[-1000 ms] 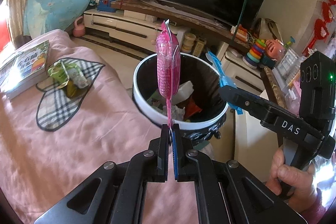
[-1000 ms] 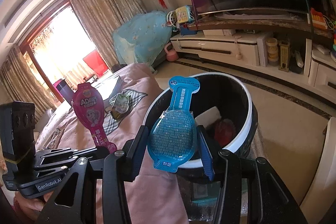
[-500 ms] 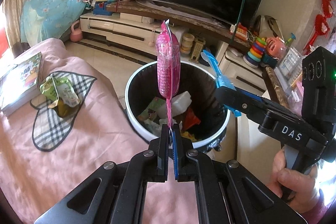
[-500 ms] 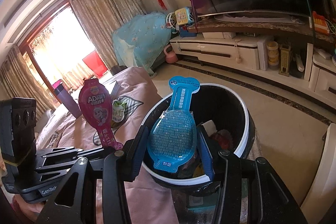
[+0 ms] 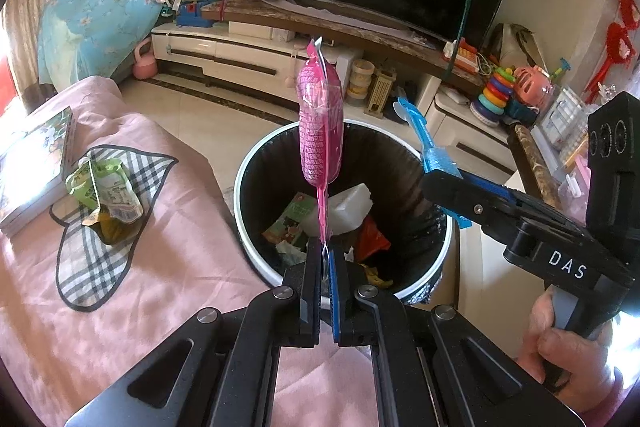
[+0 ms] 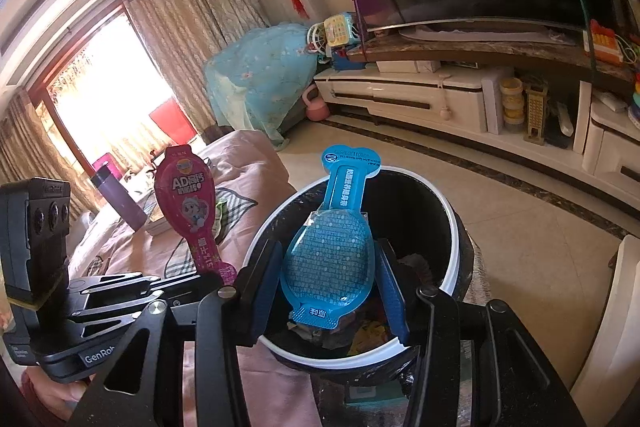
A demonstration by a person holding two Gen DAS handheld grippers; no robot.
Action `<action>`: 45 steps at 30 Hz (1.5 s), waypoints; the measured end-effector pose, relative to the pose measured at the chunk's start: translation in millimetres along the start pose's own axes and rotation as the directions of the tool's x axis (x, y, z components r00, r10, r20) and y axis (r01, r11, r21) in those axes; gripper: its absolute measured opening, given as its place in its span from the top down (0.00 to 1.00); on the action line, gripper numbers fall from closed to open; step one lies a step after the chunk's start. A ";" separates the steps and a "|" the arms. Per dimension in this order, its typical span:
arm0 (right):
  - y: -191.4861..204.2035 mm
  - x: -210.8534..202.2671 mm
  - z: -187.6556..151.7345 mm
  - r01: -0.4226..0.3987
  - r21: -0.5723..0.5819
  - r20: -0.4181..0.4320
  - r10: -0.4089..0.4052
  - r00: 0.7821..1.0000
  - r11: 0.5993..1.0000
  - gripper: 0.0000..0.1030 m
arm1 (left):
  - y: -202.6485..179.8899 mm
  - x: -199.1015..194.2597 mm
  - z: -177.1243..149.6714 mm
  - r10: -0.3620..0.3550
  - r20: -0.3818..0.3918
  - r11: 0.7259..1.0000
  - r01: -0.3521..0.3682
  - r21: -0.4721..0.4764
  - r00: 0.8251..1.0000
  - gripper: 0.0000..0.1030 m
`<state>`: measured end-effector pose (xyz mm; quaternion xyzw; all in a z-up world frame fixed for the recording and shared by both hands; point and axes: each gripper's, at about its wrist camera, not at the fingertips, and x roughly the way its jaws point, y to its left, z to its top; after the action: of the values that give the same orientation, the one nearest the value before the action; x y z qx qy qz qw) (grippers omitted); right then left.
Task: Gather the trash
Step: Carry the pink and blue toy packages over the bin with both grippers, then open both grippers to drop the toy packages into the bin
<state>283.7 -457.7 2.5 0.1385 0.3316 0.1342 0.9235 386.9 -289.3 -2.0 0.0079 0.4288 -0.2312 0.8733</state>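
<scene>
Two wrappers are held over the bin point(image 5: 344, 143) at frame center, ready to be dropped: the pink wrapper point(image 5: 320, 131) is pinched by the left gripper point(image 5: 326, 291), the blue wrapper point(image 6: 330, 259) squeezed by the right gripper point(image 6: 326, 291).

Bin point(image 5: 256, 163) base behind fingers point(image 5: 310, 291)

White letters "DAS" stand on the black body of the right gripper point(image 5: 440, 187), at the right; "GenRob", cut off by a black arm, shows on the left gripper point(image 6: 224, 277), near left; the pink wrapper point(image 6: 188, 203) reads "AD" above Chinese characters; the blue wrapper point(image 6: 336, 247) carries small print too fine to read.
</scene>
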 end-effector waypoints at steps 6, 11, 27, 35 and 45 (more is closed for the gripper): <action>-2.7 7.0 2.2 0.012 0.003 -0.013 -0.012 1.000 1.000 0.54 | -0.8 15.5 4.7 0.001 -0.021 1.000 -0.001 -0.007 1.000 0.98; -3.2 12.1 4.0 0.021 -0.009 -0.026 -0.021 0.999 1.000 0.54 | 0.3 27.4 8.3 0.008 -0.040 1.000 -0.009 -0.005 0.999 0.98; -6.1 25.0 7.1 0.045 -0.015 -0.057 -0.046 0.997 0.999 0.54 | -0.4 50.5 13.8 0.008 -0.081 1.000 -0.010 -0.023 0.997 0.98; -8.4 28.9 10.7 0.048 -0.004 -0.067 -0.048 0.997 0.999 0.52 | -2.1 57.4 15.9 0.007 -0.098 1.000 -0.009 -0.025 0.995 0.93; -8.2 7.0 5.5 0.031 0.041 -0.040 -0.029 0.999 0.999 0.39 | 11.6 14.0 -5.0 0.017 0.013 0.996 -0.016 -0.085 1.000 0.47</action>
<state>293.8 -463.9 -0.3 0.1500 0.3546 0.1161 0.9156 395.3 -283.4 -17.9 -0.0272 0.4322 -0.2056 0.8776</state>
